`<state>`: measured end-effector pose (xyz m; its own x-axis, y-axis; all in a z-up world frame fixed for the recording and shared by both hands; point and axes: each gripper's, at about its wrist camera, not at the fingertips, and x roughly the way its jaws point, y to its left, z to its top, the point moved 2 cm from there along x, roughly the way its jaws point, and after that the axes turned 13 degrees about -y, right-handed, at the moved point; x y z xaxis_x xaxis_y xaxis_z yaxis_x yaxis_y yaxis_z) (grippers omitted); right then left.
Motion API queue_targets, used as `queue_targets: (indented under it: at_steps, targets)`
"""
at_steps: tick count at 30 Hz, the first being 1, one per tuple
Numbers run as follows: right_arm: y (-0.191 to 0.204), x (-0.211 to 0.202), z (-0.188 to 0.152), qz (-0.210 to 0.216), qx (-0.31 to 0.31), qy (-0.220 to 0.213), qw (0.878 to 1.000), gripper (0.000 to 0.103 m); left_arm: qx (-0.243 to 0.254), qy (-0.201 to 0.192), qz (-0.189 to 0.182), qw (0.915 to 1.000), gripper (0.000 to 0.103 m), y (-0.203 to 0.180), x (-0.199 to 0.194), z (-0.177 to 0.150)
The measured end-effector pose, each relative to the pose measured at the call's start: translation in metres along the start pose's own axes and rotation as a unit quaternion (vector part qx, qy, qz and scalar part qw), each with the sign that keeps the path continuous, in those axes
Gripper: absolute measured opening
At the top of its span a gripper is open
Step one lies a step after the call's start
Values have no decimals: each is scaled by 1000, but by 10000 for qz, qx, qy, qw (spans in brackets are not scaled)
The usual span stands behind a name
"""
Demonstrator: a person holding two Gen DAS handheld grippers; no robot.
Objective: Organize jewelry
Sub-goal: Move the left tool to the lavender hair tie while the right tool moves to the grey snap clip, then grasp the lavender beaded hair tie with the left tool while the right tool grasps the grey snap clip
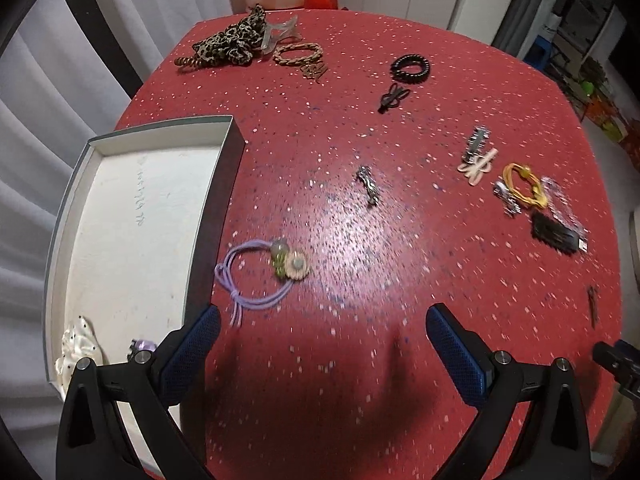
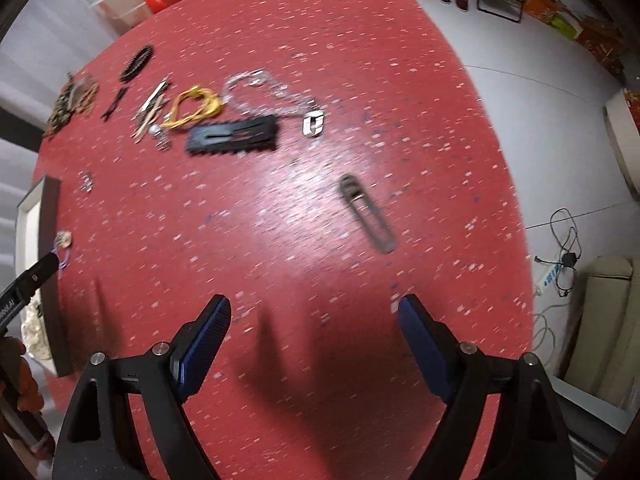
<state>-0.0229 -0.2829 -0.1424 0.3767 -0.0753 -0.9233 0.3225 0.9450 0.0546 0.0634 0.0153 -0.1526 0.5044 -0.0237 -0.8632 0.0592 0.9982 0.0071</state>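
Hair ties and clips strewn across a red speckled tabletop [image 1: 400,280]. Left gripper [image 1: 323,330] poised above the table, fingers spread wide, nothing between them; lilac hair tie [image 1: 260,276] with a flower charm just ahead, beside the wall of an open white box [image 1: 224,200] at the left edge. Right gripper [image 2: 314,320] likewise spread and empty, near a long metal clip [image 2: 368,214]. Black comb clip [image 2: 234,136], yellow tie [image 2: 196,108] farther off.
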Motion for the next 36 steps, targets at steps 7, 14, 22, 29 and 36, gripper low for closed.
queue_targets:
  at_steps: [7,14,22,29,36]
  targets:
    - [-15,17,15,-223,-228,-196,9993,88,-227,74,332,9992,103,4,27,1]
    - [-17,40,27,-260,-479,-283,9981,88,-288,117,460,9985,103,6,42,2]
    - [-19,51,27,-226,-591,-310,9975,88,-283,103,435,9986,103,6,52,7]
    - [-11,45,24,-155,-733,-408,9964,76,-236,22,171,9996,76,-3,48,10]
    - [8,34,16,-89,-884,-456,9950,29,-76,70,-95,9999,21,-13,38,14]
